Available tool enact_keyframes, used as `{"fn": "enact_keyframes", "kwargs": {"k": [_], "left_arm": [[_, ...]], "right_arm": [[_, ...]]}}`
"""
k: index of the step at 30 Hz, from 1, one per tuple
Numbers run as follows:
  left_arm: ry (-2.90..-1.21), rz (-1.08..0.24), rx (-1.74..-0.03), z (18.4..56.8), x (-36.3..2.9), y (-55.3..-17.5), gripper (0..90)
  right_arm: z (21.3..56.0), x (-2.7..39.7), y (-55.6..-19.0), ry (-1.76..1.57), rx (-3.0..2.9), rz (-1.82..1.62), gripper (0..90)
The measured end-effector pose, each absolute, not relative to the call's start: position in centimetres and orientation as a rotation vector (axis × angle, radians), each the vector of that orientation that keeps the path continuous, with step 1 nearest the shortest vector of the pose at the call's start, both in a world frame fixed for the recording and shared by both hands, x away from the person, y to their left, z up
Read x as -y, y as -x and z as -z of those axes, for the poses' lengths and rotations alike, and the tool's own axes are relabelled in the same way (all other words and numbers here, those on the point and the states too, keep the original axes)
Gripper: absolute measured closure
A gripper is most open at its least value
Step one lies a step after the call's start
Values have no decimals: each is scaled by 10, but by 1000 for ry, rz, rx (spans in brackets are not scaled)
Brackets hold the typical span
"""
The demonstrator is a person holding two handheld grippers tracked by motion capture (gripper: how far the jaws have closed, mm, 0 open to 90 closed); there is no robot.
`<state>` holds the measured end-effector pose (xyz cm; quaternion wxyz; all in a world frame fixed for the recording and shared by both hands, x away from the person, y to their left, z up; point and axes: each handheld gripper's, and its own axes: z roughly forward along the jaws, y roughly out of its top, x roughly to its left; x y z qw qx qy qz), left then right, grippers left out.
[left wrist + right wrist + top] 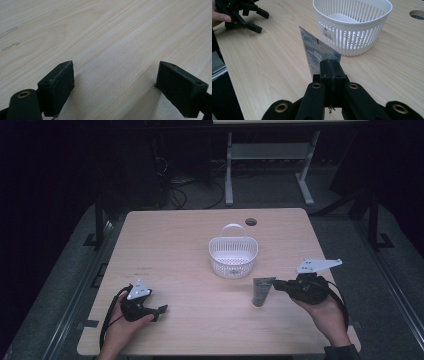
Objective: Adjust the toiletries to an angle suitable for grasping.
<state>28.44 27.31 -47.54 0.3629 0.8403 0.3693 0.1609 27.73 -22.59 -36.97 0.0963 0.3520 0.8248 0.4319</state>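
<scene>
A flat grey pouch (262,290) with small print stands upright near the table's front right, its lower corner pinched in my right gripper (276,284). In the right gripper view the jaws of my right gripper (330,67) are pressed together on the pouch (315,51). Just beyond it sits a white slotted basket (357,37) with a handle, and the high view places this basket (233,265) at mid-table. My left gripper (161,311) rests at the front left. Its jaws stand wide apart over bare wood (116,82), with nothing between them.
The light wooden table (180,245) has a round cable hole (251,222) near its far edge, behind the basket. Dark floor, cables and a desk frame (229,170) lie beyond the table. The left hand's gripper (249,17) shows far off in the right gripper view.
</scene>
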Motion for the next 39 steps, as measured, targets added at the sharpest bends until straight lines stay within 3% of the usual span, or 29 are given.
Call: {"fn": "enact_keyframes", "kwargs": {"k": [39], "left_arm": [[-2162, -413, -952, 475, -273, -284, 137]], "right_arm": [[369, 223, -317, -1045, -2435, -1291, 897]]}}
